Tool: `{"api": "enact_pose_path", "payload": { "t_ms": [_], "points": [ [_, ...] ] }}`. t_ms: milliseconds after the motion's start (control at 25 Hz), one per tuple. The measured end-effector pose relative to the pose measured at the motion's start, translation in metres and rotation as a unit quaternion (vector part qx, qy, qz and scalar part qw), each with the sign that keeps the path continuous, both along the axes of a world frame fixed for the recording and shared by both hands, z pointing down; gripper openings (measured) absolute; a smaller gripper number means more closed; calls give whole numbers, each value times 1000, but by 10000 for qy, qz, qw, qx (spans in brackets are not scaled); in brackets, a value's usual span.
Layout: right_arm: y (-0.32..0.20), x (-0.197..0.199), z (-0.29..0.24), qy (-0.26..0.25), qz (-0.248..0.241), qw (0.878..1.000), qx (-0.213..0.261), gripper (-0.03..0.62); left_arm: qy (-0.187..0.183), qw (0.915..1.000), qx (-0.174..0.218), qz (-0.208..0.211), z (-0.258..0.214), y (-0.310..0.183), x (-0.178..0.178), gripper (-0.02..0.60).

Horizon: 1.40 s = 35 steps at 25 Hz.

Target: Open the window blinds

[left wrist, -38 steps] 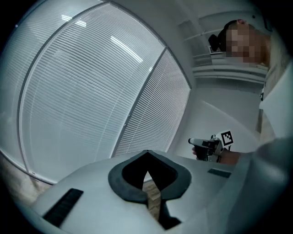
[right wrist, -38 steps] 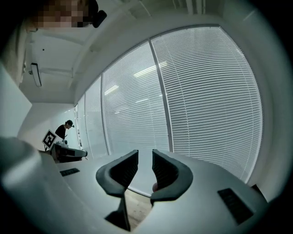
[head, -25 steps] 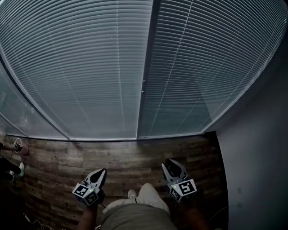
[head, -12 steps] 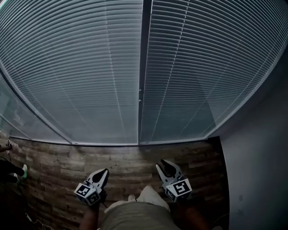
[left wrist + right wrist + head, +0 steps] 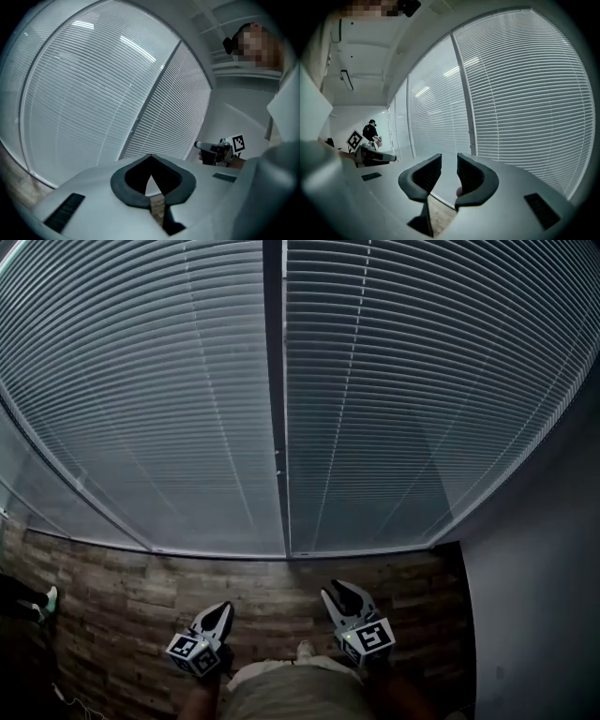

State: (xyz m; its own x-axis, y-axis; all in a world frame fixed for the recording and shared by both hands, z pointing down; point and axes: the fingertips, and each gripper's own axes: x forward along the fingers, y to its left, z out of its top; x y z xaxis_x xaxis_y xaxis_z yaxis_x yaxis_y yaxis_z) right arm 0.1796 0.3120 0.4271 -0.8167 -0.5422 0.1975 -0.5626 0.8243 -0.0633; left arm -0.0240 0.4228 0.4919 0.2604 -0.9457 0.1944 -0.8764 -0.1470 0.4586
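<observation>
Closed slatted window blinds fill the top of the head view as a left panel (image 5: 169,390) and a right panel (image 5: 422,381), split by a dark mullion (image 5: 273,381). Both grippers hang low over the floor, short of the blinds and touching nothing. My left gripper (image 5: 221,611) points at the left panel with its fingertips (image 5: 150,158) meeting, shut on nothing. My right gripper (image 5: 341,590) points at the right panel near the mullion. It is open, with a narrow bare gap (image 5: 449,164) between the pads. Each gripper view shows the other gripper (image 5: 202,146) (image 5: 389,158) off to the side.
Wood-plank floor (image 5: 122,587) runs under the window sill. A grey wall (image 5: 534,596) closes the right side. A bystander's shoe (image 5: 47,601) and cables (image 5: 66,699) lie at the left. Another person (image 5: 371,131) stands far down the window wall. My own legs (image 5: 291,690) fill the bottom.
The mullion has slid left in the head view as I and both grippers moved right along the window. Neither gripper's jaws have changed.
</observation>
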Motion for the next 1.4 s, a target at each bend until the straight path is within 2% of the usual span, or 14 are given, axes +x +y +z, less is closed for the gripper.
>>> {"api": "enact_pose_path", "payload": {
  "t_ms": [160,360,640,760,920,1040,1280,1400],
  "points": [
    [-7,4,19,-89,-110,9999,8,99,-93,9997,-2,-211,19,13,13,11],
    [-20,2,-5,-188,-193,9996,-13,100,100,9983,-131,-554,7,23,11,11],
    [-35,3,11,-291,-88,9994,-139,98,139,9974,-285,-653,26,15,0,11],
    [-34,0,13,-243,-18,9995,-183,98,102,9981,-264,-551,24,9,-9,11],
    [-36,-6,15,-203,148,9996,-157,98,154,9994,-22,-293,19,-9,-19,11],
    [-41,-11,13,-155,327,9993,-128,98,56,9999,115,-73,13,-24,-29,11],
    [-43,-38,-1,-125,596,9981,-75,98,-126,9993,233,277,-5,-43,-64,11],
    [-52,-59,12,-138,688,9975,-94,98,-216,9985,188,475,5,-54,-85,11]
  ]
}}
